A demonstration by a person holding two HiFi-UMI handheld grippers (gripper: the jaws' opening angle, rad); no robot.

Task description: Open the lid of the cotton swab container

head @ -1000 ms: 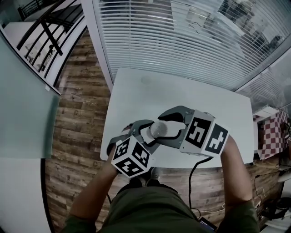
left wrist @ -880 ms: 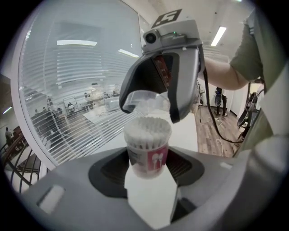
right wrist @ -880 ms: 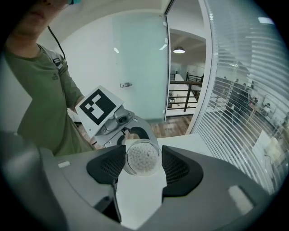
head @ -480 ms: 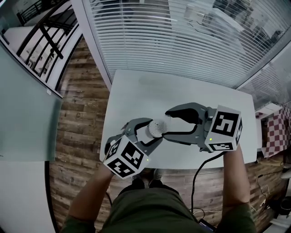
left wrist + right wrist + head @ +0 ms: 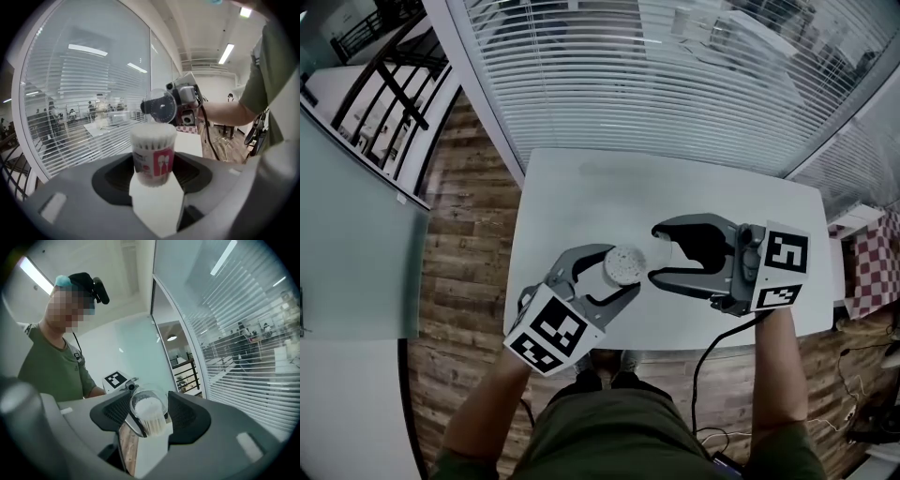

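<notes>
Left tool [image 5: 617, 274] clamped on container [image 5: 153, 154] over table [image 5: 581, 187]; right tool [image 5: 658, 253] grips clear lid [image 5: 160, 106], off, just beside it.

Evenly lit by light through the blinds [image 5: 675, 84] beyond both claws and ceiling strips [image 5: 226, 53] above the left gripper [image 5: 154, 180], with faint shadows beneath. Sharp on the cotton swab container [image 5: 153, 157] in that gripper's grip and the lid [image 5: 149, 400] pinched by the right gripper [image 5: 147, 416]; bowed and blackened toward both gripper views' rims, soft on near jaw bodies.
</notes>
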